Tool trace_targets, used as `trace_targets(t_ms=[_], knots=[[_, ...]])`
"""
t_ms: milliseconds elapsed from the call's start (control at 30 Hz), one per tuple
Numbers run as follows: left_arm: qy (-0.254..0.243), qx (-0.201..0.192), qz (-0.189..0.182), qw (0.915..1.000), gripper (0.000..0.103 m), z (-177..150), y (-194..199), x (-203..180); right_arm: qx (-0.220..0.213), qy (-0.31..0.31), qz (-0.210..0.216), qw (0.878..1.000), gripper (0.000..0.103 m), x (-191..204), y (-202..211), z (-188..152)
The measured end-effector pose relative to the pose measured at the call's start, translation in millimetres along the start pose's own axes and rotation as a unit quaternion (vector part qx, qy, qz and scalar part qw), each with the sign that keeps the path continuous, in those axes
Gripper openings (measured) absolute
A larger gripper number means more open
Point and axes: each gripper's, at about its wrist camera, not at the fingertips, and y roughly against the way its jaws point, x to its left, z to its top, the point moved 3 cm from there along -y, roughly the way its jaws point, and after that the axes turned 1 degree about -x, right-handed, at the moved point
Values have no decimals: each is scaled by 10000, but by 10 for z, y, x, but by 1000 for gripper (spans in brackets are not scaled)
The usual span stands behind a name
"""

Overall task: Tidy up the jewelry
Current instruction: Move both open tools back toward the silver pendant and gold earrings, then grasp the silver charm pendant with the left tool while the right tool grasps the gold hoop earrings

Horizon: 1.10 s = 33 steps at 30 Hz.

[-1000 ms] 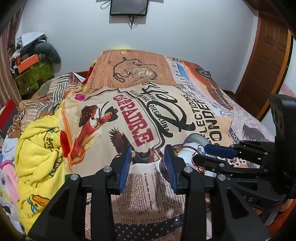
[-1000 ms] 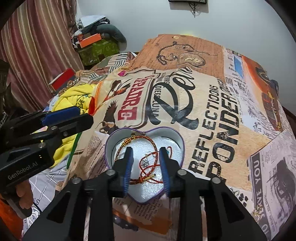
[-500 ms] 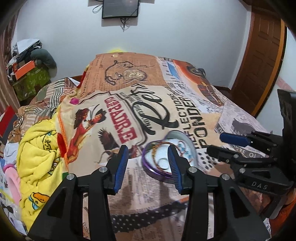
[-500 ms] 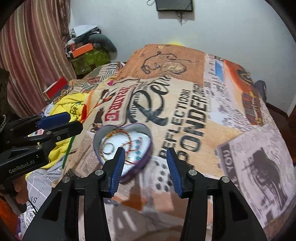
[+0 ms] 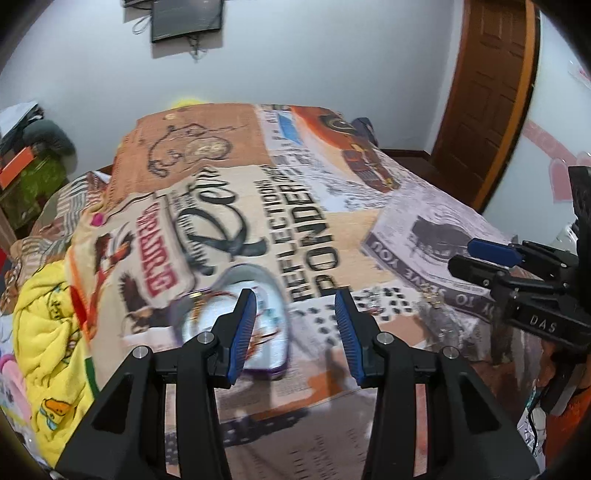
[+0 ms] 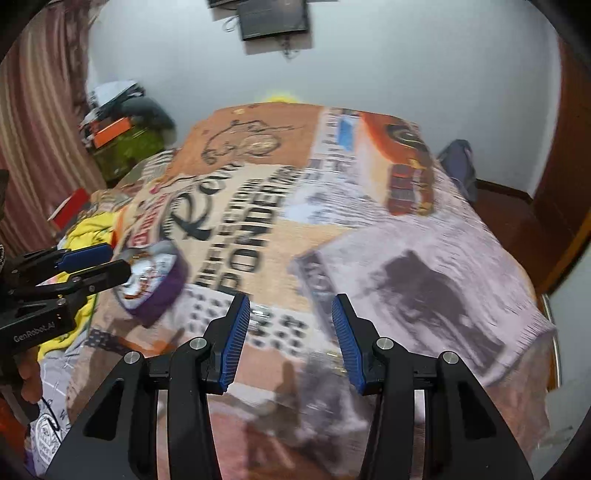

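In the left wrist view, a bed fills the middle of the room, covered by one printed blanket [image 5: 295,206] with large lettering and newspaper-style pictures. A pale wall stands at the far side with one dark screen [image 5: 186,16] mounted high on it, and one brown wooden door [image 5: 487,92] is at the far right. One yellow towel [image 5: 48,325] lies bunched at the left edge of the bed. The left gripper [image 5: 295,332] has its two blue-padded fingers spread wide, with nothing between them. One heart-shaped tin [image 5: 240,321] with a purple rim sits on the blanket near the camera, partly behind the left finger; blurred threads of jewelry [image 5: 207,299] lie inside it, too smeared to count. The right gripper [image 5: 476,258] reaches in from the right edge, seen side-on; I cannot tell from here how far it is parted.

In the right wrist view, the same blanket [image 6: 332,229] is heavily blurred. One striped curtain [image 6: 37,129] hangs at the left, and the screen [image 6: 275,18] is on the far wall. The right gripper [image 6: 291,332] is wide apart and holds nothing, above bare blanket. The tin [image 6: 155,280] sits to the left, tilted in the picture, with the left gripper [image 6: 96,264] just beside its left rim. One green box [image 6: 125,147] stands far left.
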Motion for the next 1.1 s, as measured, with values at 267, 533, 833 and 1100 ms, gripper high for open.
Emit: trace_targets(t_ms=[267, 533, 833, 1100], knots=[[-280, 262, -366, 9986, 43, 70, -325, -489, 135, -384, -330, 9986, 43, -549, 104, -193], [-662, 733, -510, 9938, 43, -65, -735, -821, 419, -529, -252, 9974, 43, -726, -11, -413], [-725, 938, -396, 9922, 40, -182, -1004, -858, 490, -209, 37, 9986, 43, -591, -83, -430], [-453, 956, -346, 9938, 17, -214, -1134, -801, 675, -107, 368, 9970, 43, -421, -291, -439]])
